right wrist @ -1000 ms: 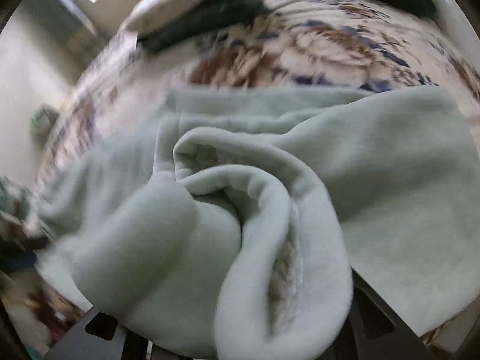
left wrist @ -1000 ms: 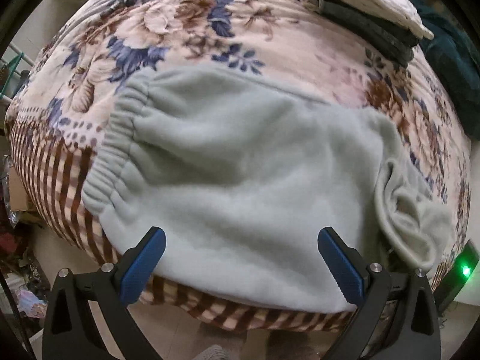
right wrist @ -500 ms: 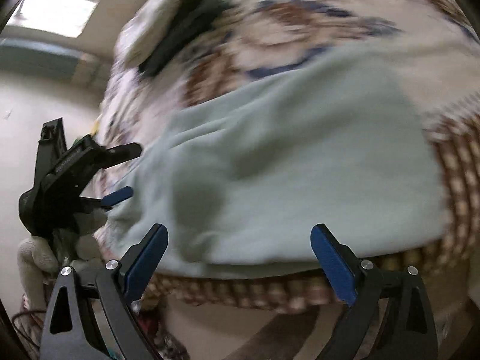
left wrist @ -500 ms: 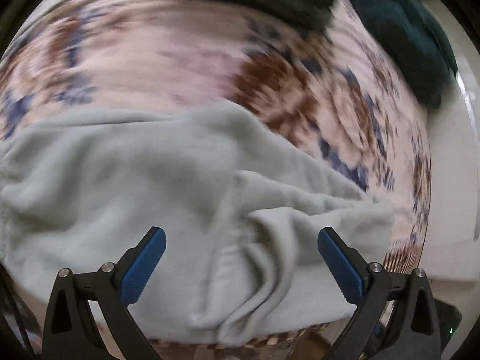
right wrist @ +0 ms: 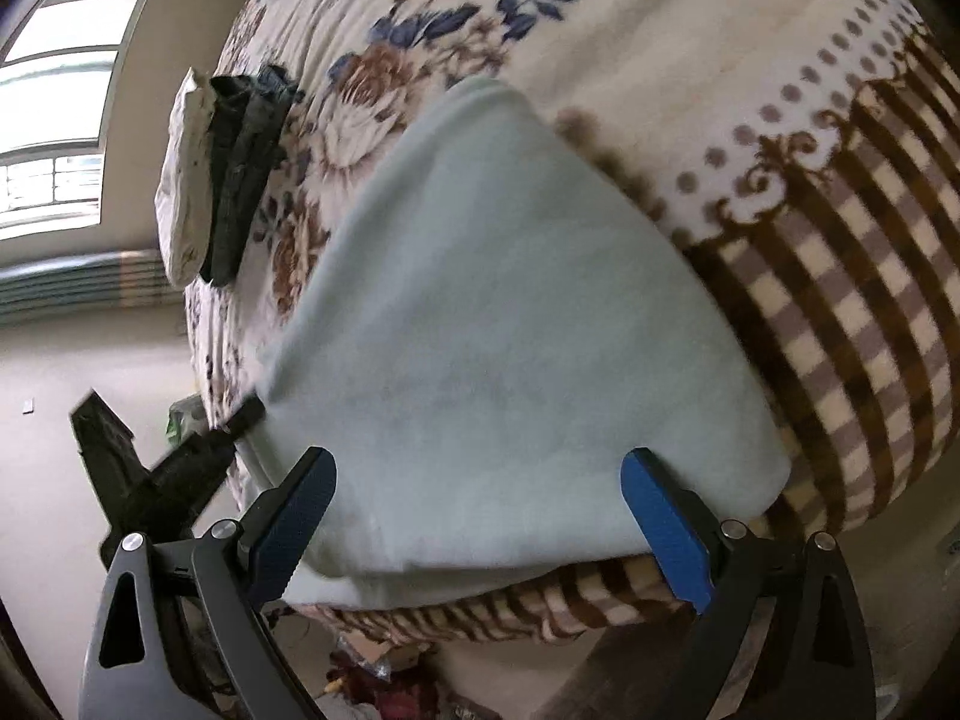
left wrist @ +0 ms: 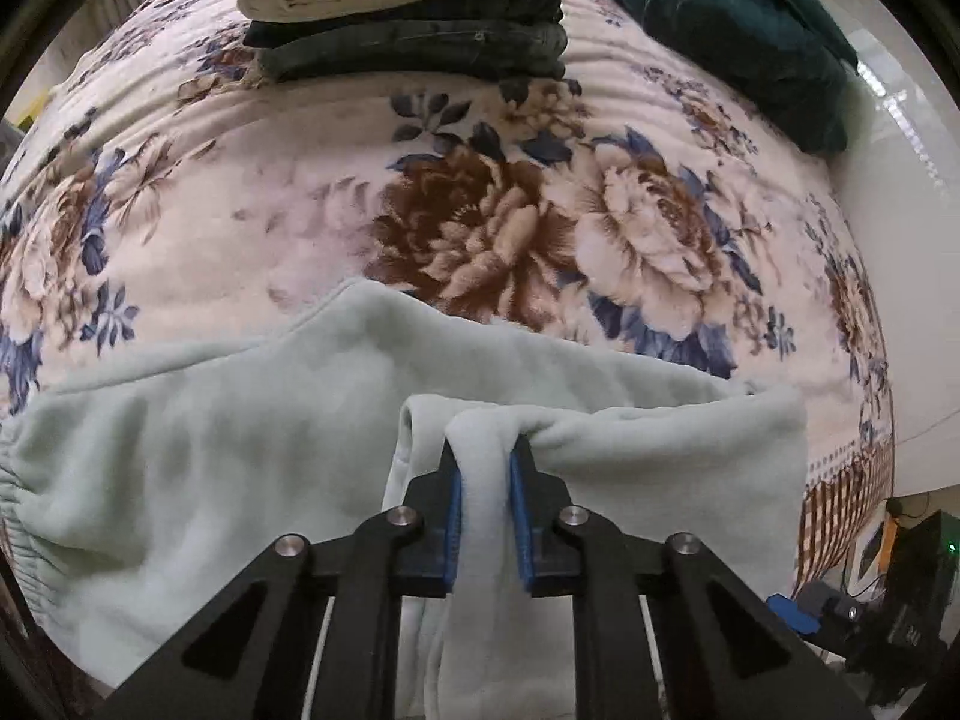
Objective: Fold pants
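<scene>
Left gripper (left wrist: 485, 480) pinches a raised fold of the pants (left wrist: 198, 456); pants lie on the blanket (left wrist: 480, 228) at its near edge, folded stack (left wrist: 408, 30) well beyond. Right view: right gripper (right wrist: 480, 516) spread wide, fingers (right wrist: 660, 522) flanking the pants (right wrist: 510, 330) edge, gripping nothing; left gripper (right wrist: 180, 468) at the pants' left corner.

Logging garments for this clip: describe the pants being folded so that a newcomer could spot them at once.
On the floral blanket, near its checked border, lie the pale green fleece pants, pinched by the left gripper. Unlike the folded stack of dark and white clothes and the teal garment farther back, they are spread out.
</scene>
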Demonstrator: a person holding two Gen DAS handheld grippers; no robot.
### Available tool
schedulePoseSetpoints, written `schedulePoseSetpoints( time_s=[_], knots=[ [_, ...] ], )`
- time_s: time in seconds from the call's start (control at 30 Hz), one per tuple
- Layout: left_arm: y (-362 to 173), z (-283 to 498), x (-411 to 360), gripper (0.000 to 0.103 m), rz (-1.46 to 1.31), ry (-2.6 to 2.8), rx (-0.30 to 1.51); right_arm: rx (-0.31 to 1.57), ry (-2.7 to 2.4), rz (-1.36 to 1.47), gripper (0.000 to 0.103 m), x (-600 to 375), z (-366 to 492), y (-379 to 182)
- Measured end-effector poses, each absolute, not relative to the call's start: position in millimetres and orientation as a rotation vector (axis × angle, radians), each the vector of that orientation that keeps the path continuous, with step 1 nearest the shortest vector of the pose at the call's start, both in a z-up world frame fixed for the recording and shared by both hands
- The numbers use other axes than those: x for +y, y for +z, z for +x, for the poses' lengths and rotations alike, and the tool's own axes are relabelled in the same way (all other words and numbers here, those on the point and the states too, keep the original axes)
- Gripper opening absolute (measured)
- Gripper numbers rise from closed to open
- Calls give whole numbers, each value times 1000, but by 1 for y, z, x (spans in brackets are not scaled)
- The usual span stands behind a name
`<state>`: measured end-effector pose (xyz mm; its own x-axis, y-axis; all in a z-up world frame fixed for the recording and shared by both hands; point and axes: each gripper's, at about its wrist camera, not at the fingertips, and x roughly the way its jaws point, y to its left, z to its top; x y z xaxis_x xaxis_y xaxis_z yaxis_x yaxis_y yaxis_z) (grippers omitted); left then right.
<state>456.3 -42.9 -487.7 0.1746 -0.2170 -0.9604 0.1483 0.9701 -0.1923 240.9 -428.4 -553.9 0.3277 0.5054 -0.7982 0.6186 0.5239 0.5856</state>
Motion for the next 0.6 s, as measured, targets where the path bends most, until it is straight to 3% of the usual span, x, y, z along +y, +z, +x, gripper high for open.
schedulePoseSetpoints(
  time_s=[0.1,0.2,0.27,0.33,0.43,0.6],
  knots=[
    [-514,469,-39,12,-28,-216,1412,1322,-90,1074,98,-425,244,-548],
    [-530,478,-30,20,-86,-237,1462,1329,-85,1071,98,-425,246,-542],
    [-526,478,-16,38,-202,-263,1498,1320,-87,1067,98,-428,242,-534],
    [-514,467,3,42,-313,-280,1482,1303,-87,1071,98,-433,235,-525],
    [-508,443,30,72,-416,-262,1484,1294,-93,1075,98,-439,226,-520],
    [-550,418,21,72,-482,-335,1610,1323,-110,1074,98,-440,218,-534]
  ],
)
